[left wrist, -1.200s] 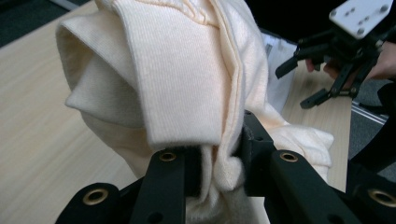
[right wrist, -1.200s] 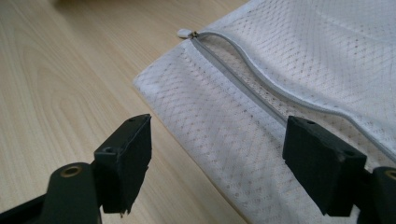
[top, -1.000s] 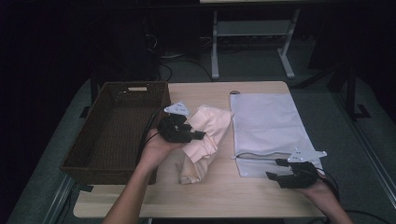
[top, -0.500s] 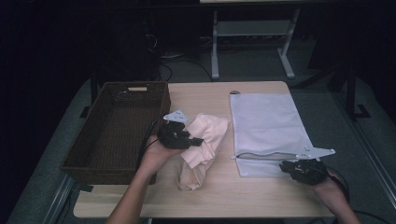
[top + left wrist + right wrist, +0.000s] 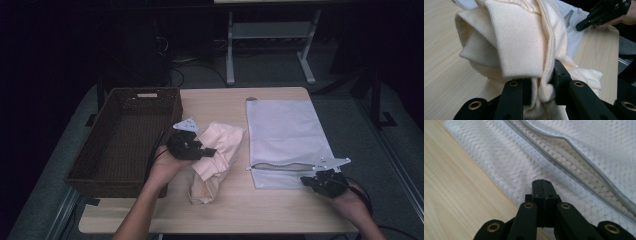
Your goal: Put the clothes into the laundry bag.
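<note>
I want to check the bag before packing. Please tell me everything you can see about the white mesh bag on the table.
The white mesh bag lies flat on the wooden table, right of the cream garment. It looks like thin netted fabric with small holes. A grey zipper runs along its near end and stands partly open. The right gripper rests at the near edge, its jaws shut on the mesh below the zipper. The bag looks empty.

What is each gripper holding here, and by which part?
The left gripper pinches the cream garment at a bunched fold. The right gripper, just closed, sits on the mesh bag; whether it grips the mesh is unclear.
</note>
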A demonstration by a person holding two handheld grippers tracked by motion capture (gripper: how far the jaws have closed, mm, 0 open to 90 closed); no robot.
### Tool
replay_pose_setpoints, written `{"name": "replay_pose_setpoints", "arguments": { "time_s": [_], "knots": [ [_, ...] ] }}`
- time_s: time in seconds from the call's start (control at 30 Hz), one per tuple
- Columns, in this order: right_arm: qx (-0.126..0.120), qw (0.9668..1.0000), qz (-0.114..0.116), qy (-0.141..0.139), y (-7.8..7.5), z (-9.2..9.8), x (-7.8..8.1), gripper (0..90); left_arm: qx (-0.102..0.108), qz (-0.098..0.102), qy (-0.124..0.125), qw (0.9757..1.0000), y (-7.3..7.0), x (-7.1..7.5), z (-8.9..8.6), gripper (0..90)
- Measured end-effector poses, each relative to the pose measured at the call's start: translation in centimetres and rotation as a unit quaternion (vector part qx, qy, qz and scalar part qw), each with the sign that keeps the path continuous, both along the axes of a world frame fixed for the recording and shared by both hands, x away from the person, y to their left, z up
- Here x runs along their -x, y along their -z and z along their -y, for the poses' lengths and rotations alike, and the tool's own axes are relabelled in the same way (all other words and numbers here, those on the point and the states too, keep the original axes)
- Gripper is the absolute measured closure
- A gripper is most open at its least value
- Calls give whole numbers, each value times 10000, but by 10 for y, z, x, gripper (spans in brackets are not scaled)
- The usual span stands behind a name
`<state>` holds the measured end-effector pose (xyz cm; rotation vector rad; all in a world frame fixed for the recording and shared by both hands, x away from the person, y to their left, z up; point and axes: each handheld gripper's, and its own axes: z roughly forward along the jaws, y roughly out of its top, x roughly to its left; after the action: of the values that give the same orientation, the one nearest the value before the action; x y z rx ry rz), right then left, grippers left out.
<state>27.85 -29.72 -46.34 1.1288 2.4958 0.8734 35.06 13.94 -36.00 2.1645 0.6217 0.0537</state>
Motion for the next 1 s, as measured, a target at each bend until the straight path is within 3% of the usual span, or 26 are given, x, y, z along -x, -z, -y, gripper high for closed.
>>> {"name": "replay_pose_setpoints", "arguments": {
  "time_s": [0.33, 0.87, 1.0],
  "knots": [
    [67, 9999, 45, -138, -1, -23, -11, 896, 91, 44, -71, 9999, -8, 3, -8, 734],
    [60, 9982, 74, -598, -1, -80, -40, 896, 139, 59, -117, 9998, -14, 5, -18, 735],
    [21, 9972, 83, -742, 0, -101, -47, 897, 132, 48, -131, 9998, -14, 6, -19, 735]
  ]
}}
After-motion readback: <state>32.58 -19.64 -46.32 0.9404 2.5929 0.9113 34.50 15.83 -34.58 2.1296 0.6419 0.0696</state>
